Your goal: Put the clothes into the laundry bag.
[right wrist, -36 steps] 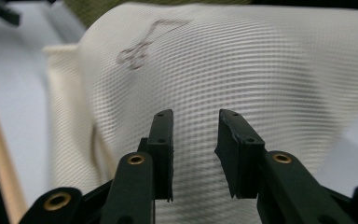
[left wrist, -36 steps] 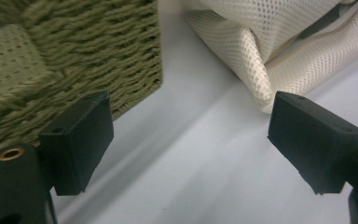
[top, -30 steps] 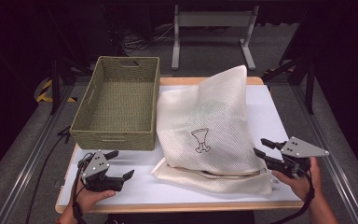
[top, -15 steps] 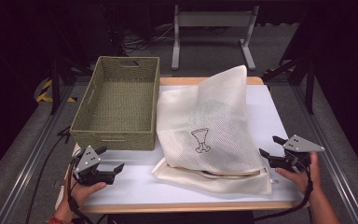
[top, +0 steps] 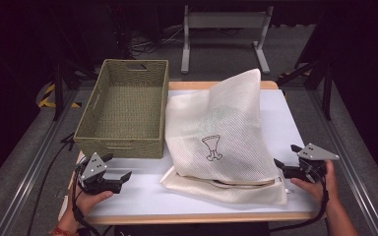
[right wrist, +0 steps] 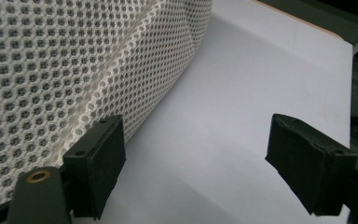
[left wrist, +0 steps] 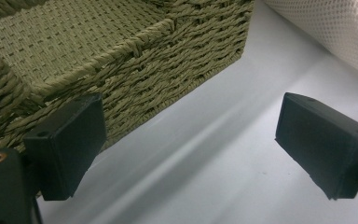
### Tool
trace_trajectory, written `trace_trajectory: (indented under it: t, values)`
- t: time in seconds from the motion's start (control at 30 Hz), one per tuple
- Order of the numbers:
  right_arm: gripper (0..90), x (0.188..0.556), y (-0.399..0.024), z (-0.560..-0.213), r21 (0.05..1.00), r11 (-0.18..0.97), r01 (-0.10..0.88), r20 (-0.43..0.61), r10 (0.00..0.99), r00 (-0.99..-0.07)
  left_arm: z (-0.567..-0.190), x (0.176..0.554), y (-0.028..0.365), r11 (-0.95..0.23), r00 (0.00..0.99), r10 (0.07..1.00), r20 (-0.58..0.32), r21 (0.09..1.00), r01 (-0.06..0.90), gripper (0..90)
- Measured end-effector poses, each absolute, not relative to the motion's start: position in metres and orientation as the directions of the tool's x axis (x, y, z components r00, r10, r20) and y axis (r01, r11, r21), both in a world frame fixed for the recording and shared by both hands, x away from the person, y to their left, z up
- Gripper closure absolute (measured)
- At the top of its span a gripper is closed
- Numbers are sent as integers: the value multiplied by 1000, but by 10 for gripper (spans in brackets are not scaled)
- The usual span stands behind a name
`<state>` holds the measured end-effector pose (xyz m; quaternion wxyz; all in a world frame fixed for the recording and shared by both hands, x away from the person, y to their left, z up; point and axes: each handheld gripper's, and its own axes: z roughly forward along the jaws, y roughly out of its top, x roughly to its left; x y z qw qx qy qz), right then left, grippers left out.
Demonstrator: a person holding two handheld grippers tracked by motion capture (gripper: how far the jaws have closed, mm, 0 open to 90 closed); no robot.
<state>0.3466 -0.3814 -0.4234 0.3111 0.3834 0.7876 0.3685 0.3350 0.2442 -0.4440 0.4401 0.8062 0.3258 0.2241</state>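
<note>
Beside both wide-open, empty tongs slumps a cream mesh bag, goblet-printed.

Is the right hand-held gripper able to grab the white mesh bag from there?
Probably yes: the right hand-held gripper is open beside the mesh bag, with bare table around.

Left gripper sits lower and farther from the woven basket. Right gripper sits lower beside the mesh bag; its jaws just opened, nothing between.
</note>
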Motion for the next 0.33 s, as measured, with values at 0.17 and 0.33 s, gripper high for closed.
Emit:
trace_trajectory:
  t: [0.17, 0.33]
  values:
    - [192, 345, -381, -423, 821, 429, 376, -205, 838, -506, -444, 336, 244, -396, 686, 724, 73, 858, 326, 93]
    - [188, 344, -383, -422, 829, 419, 371, -198, 840, -506, -443, 336, 244, -392, 678, 731, 76, 860, 326, 90]
